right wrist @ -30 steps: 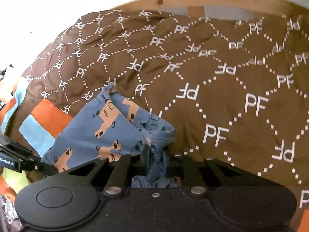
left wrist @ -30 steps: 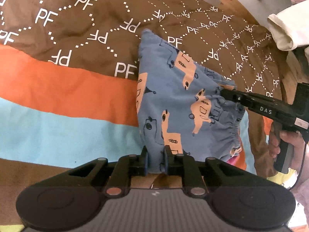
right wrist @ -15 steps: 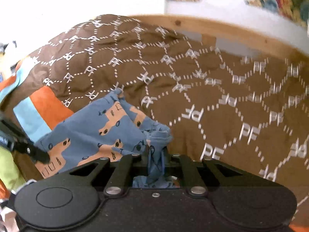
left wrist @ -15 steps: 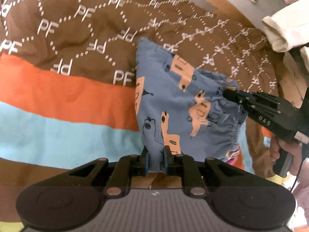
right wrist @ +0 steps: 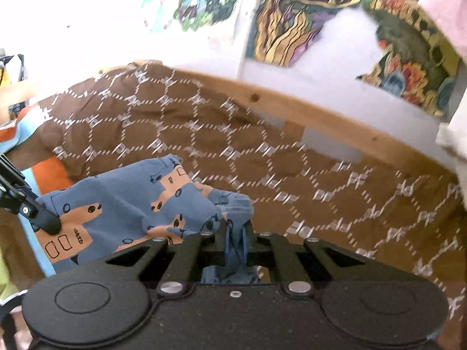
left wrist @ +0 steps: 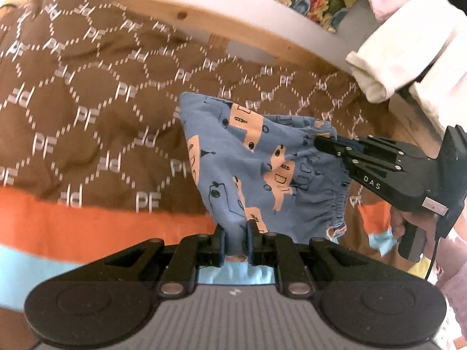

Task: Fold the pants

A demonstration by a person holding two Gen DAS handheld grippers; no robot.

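Observation:
Small blue pants [left wrist: 256, 160] printed with orange vehicles hang stretched between both grippers above the bed. My left gripper [left wrist: 235, 229] is shut on one corner of the waistband end. In the same view my right gripper [left wrist: 319, 143] comes in from the right, clamped on the gathered elastic edge. In the right wrist view the pants [right wrist: 122, 207] spread to the left, and my right gripper [right wrist: 235, 229] pinches a bunched fold of blue cloth. The left gripper's fingertip [right wrist: 48, 223] shows at the far left edge, gripping the opposite corner. The far tip of the pants lies toward the quilt.
A brown quilt [left wrist: 87, 110] with white "PF" lettering and orange and light blue bands covers the bed. A wooden bed rail [left wrist: 233, 29] runs behind it. Folded white cloth [left wrist: 402, 58] sits at the right. Colourful pictures [right wrist: 292, 14] hang on the wall. A hand [left wrist: 408, 221] holds the right gripper.
Both grippers have risen with the pants, lifting most of the cloth off the quilt. Both views have tipped upward, so the bed rail and wall now show.

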